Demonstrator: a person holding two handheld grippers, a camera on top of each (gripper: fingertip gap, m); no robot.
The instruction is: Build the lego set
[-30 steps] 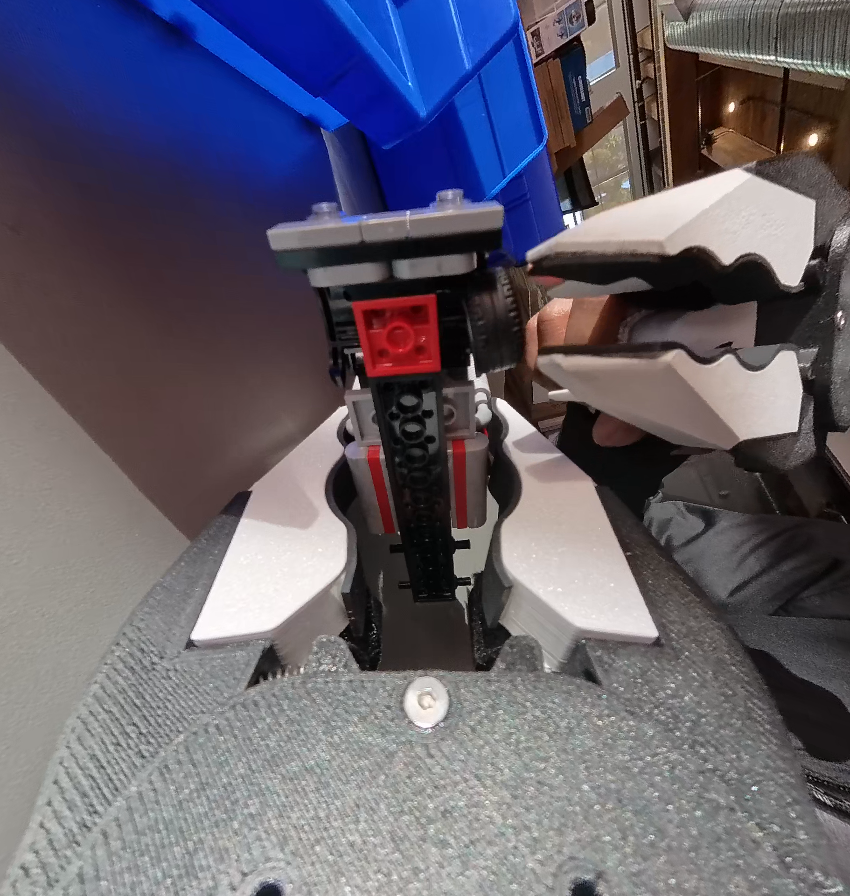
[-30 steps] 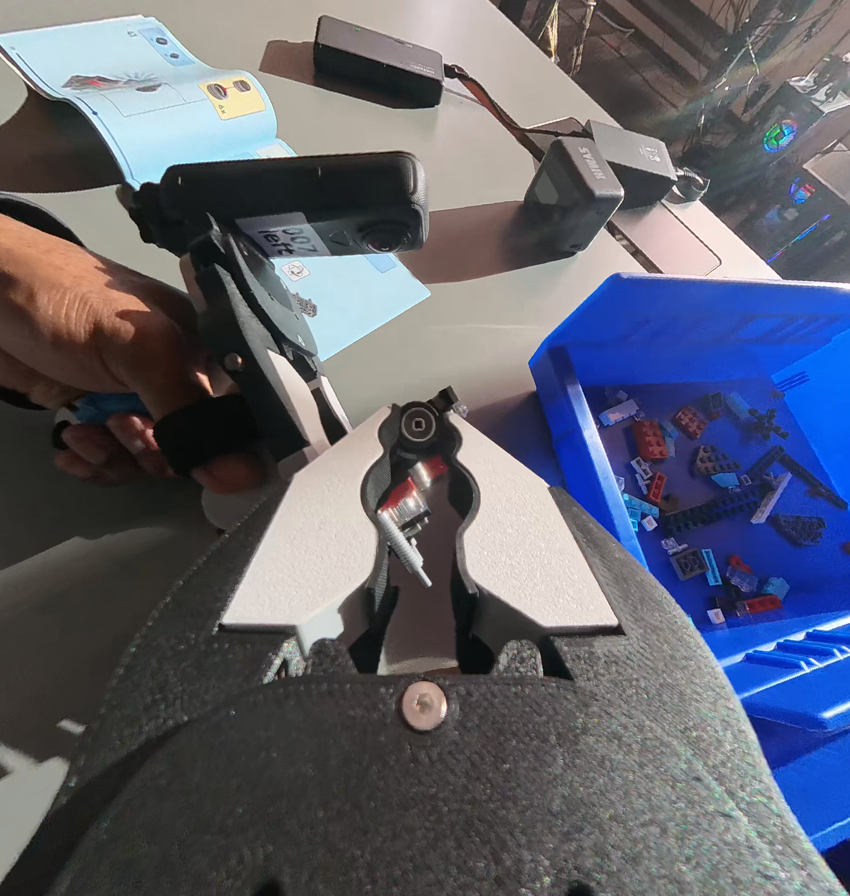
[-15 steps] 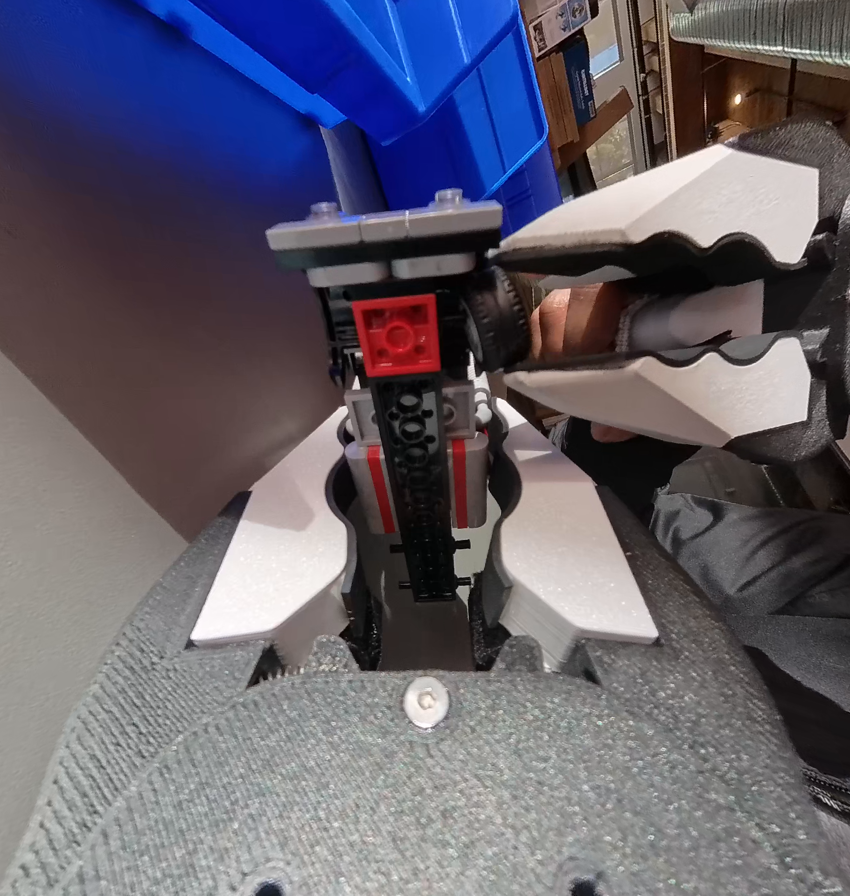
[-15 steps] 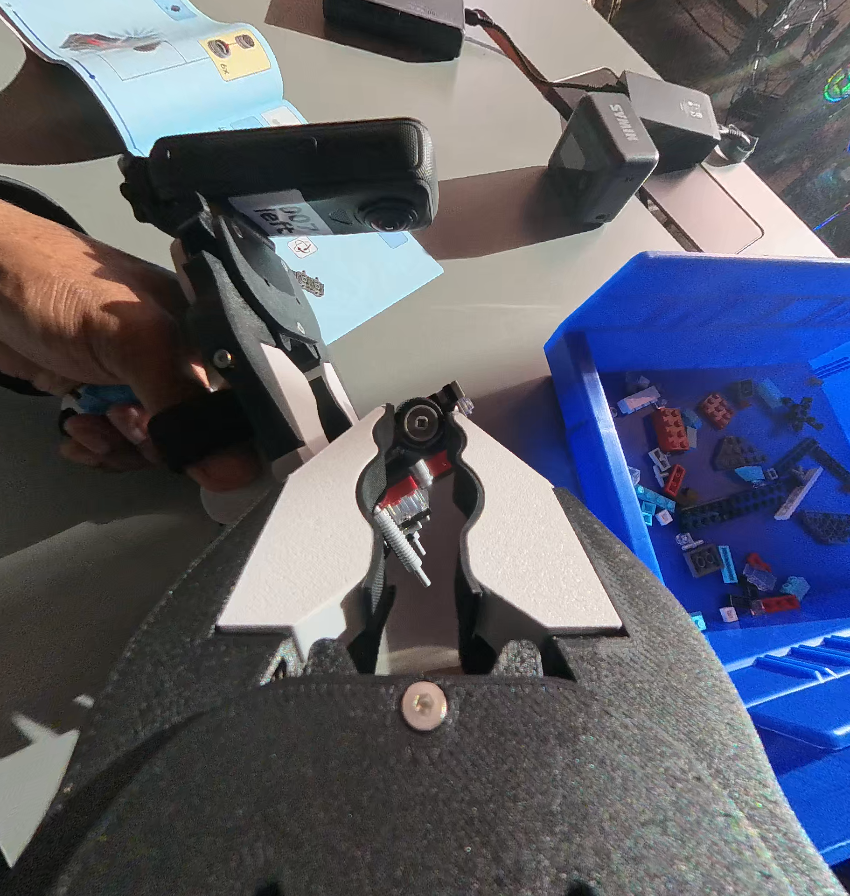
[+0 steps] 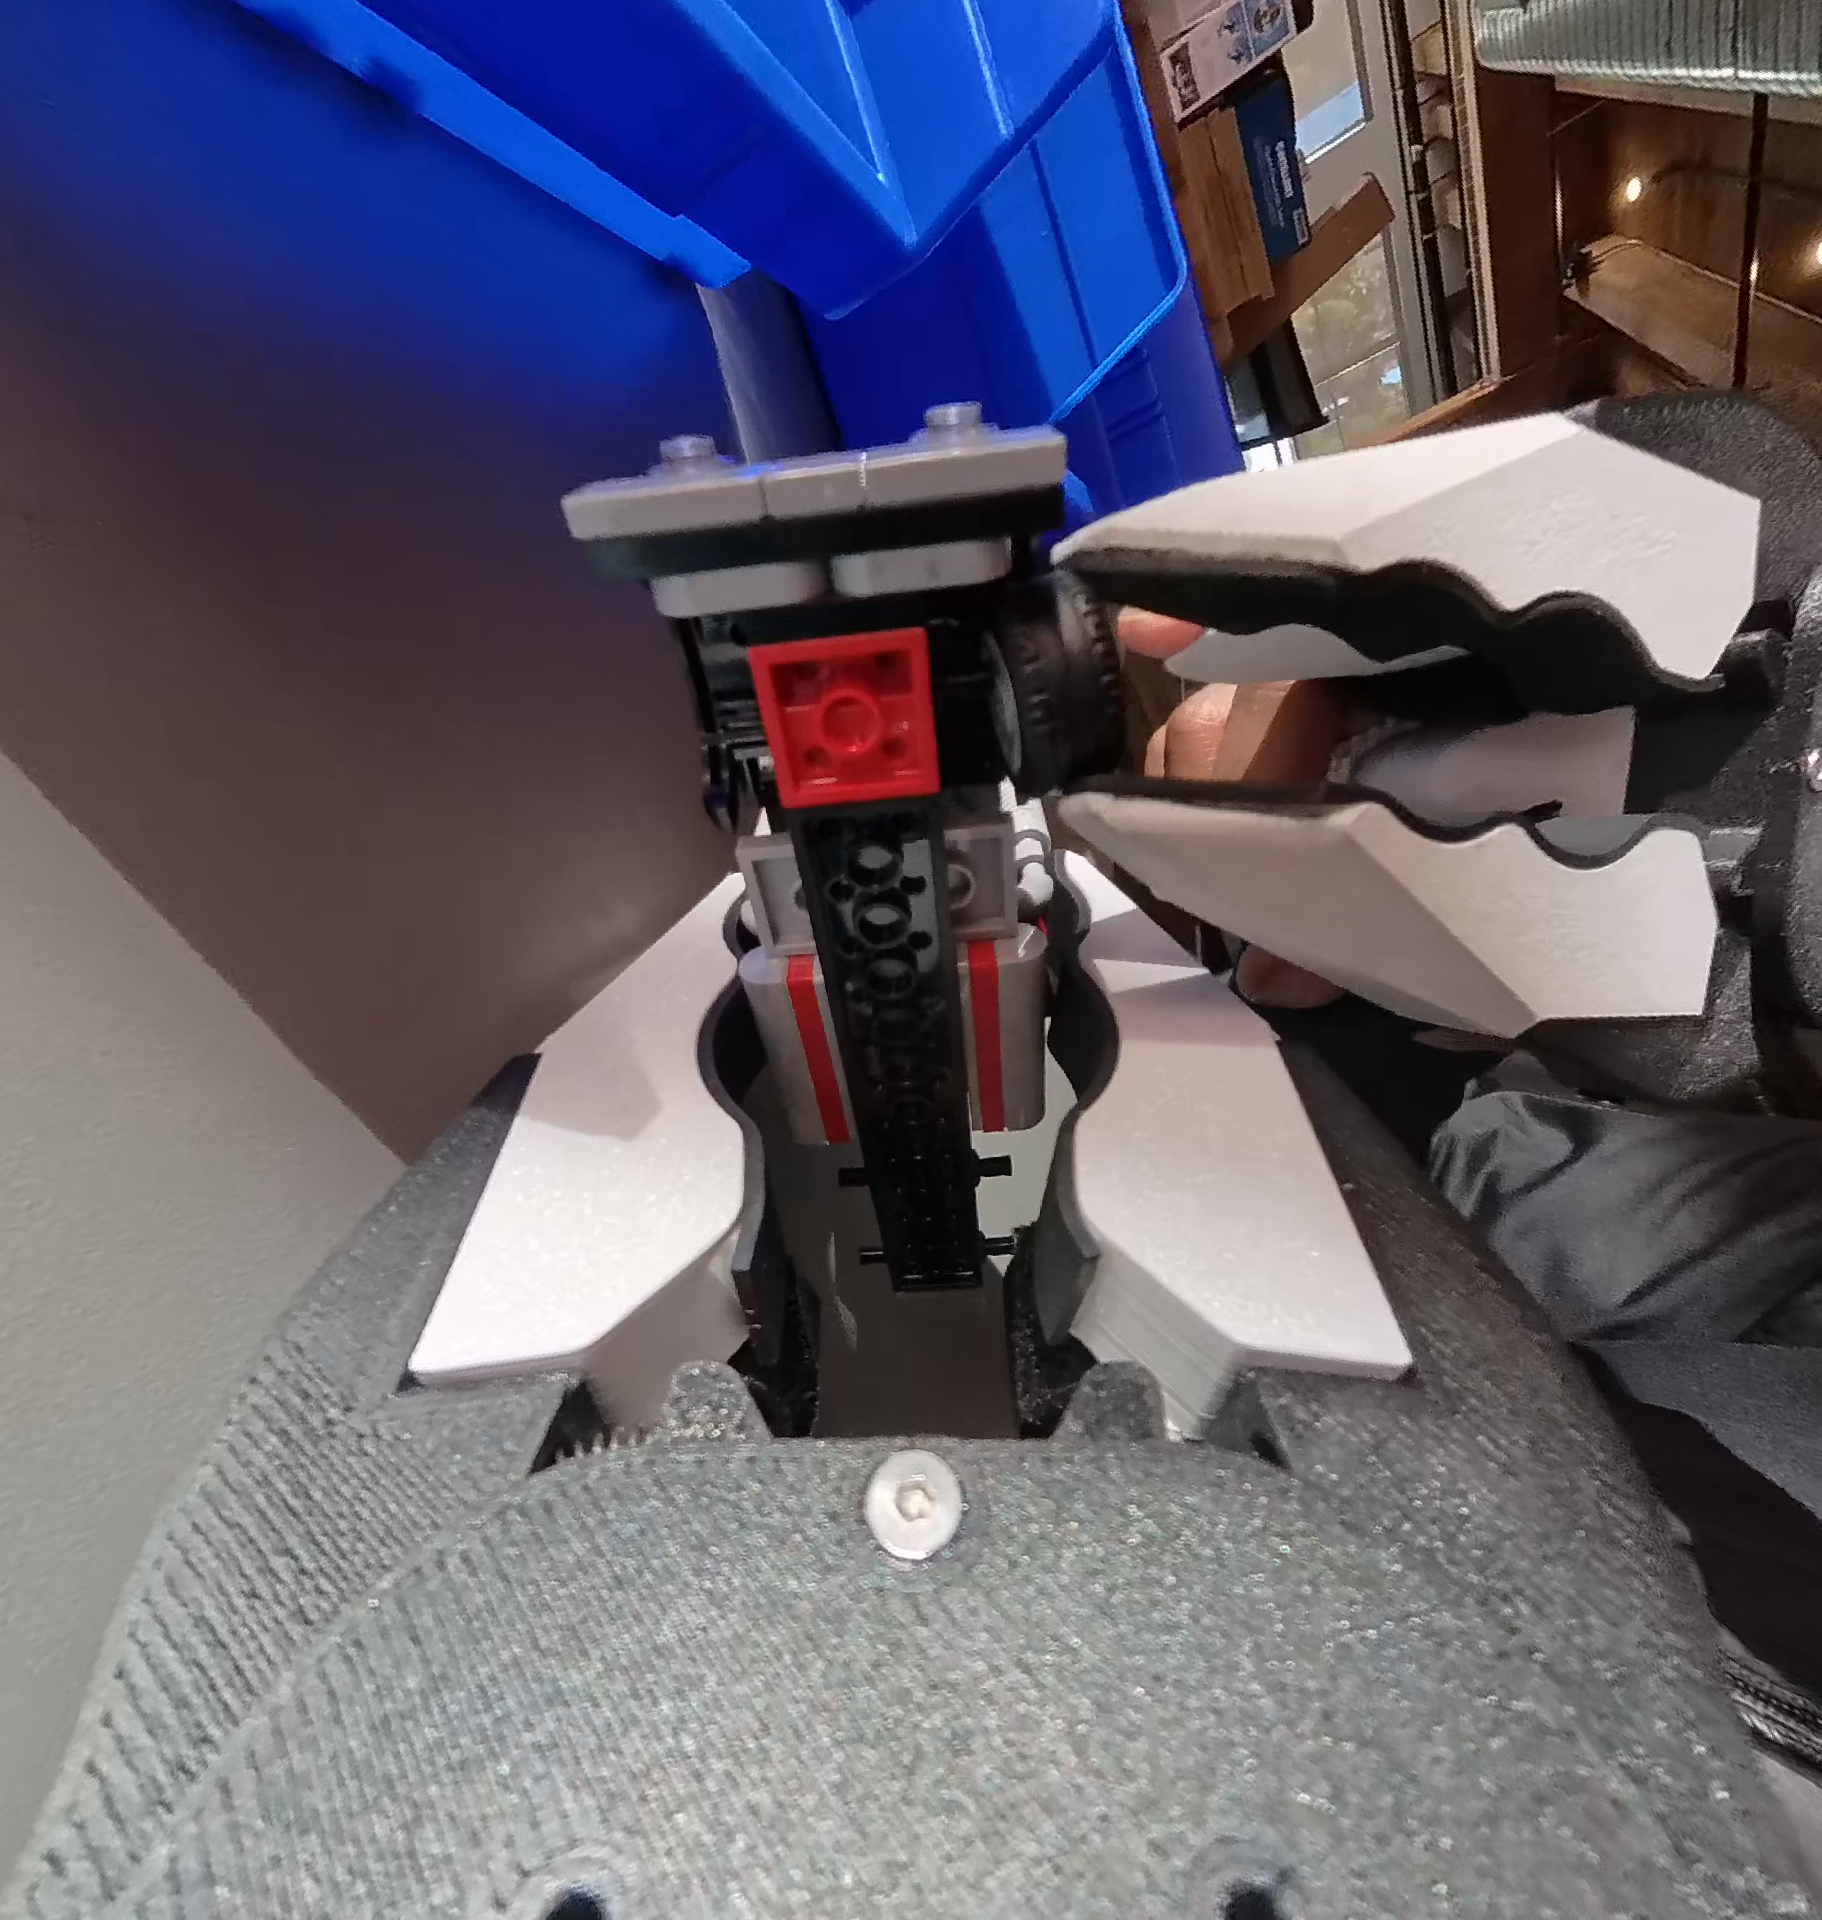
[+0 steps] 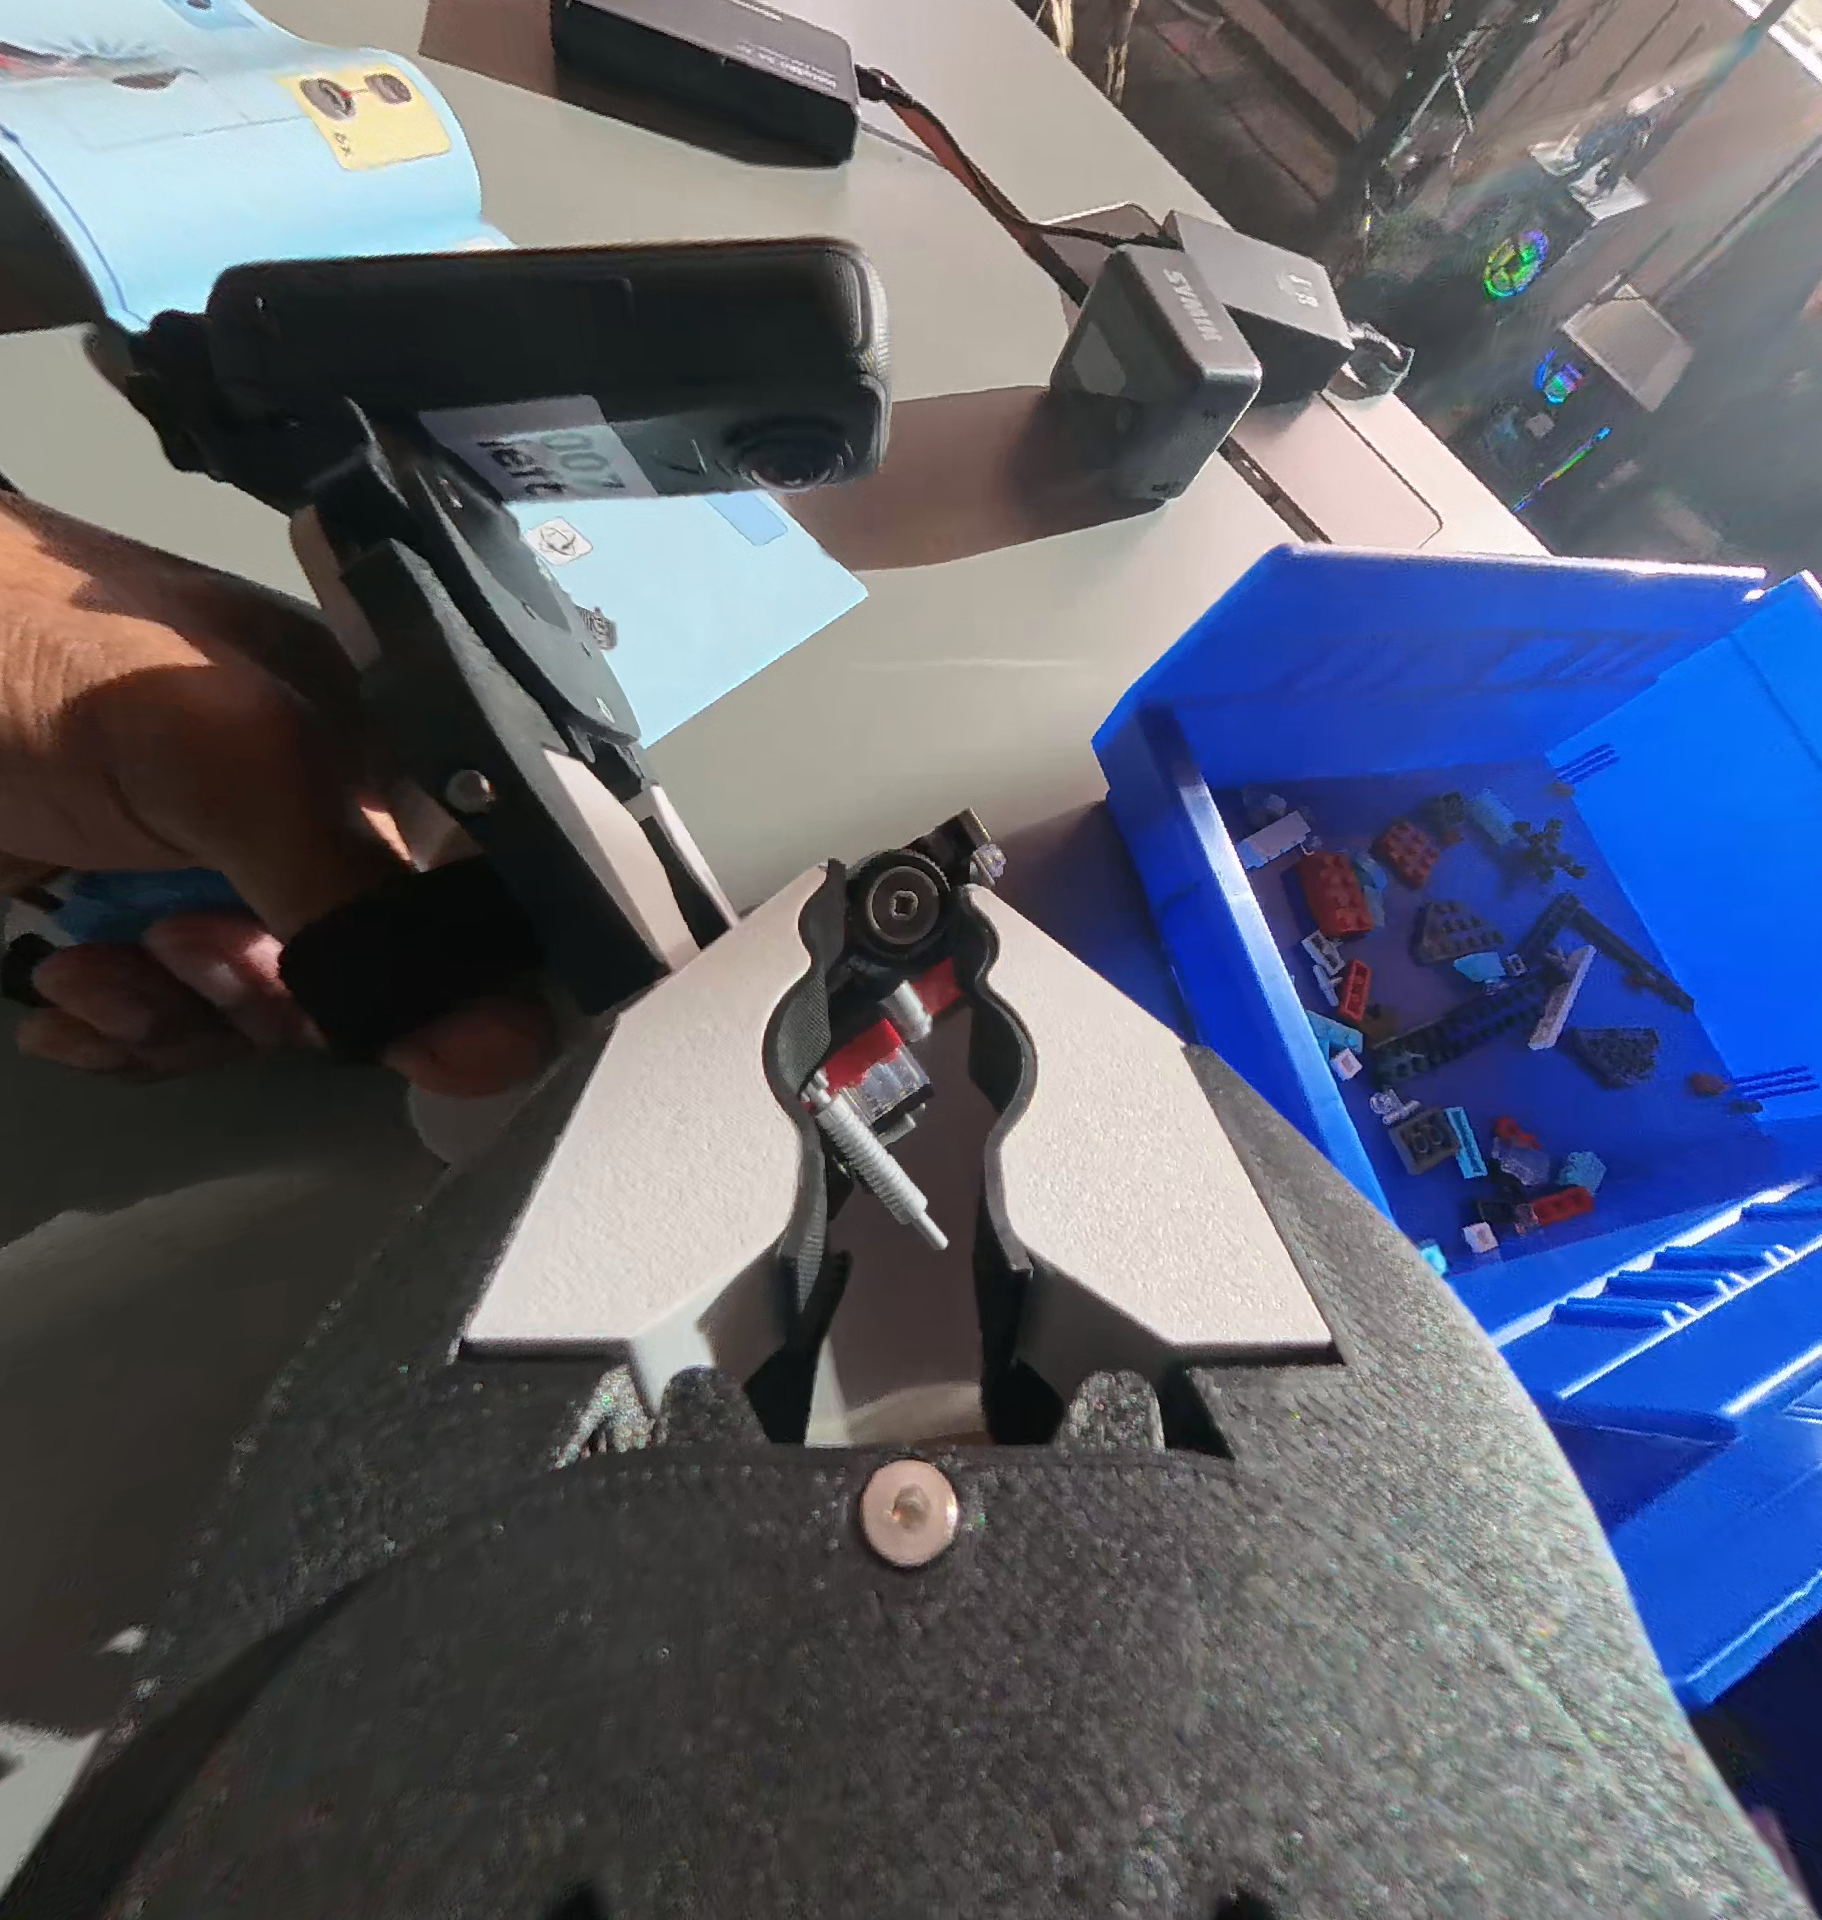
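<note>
Left wrist view, centre of frame: the left gripper (image 5: 902,966) has its jaws pinching the lego model (image 5: 881,831), whose long axis runs up the frame, away from the camera, with the black studded beam nearest and the grey plates at the far, upper end. A red brick (image 5: 847,717) sits below those plates. At right centre, the right gripper (image 5: 1078,691) reaches in from the right edge, its jaws pinching the black wheel (image 5: 1063,686) on the model's right side. Right wrist view: hand (image 6: 128,769) at left; blue booklet (image 6: 678,592) on the worktop (image 6: 990,644); blue bin (image 6: 1198,831) of loose bricks (image 6: 1458,997) at right.
</note>
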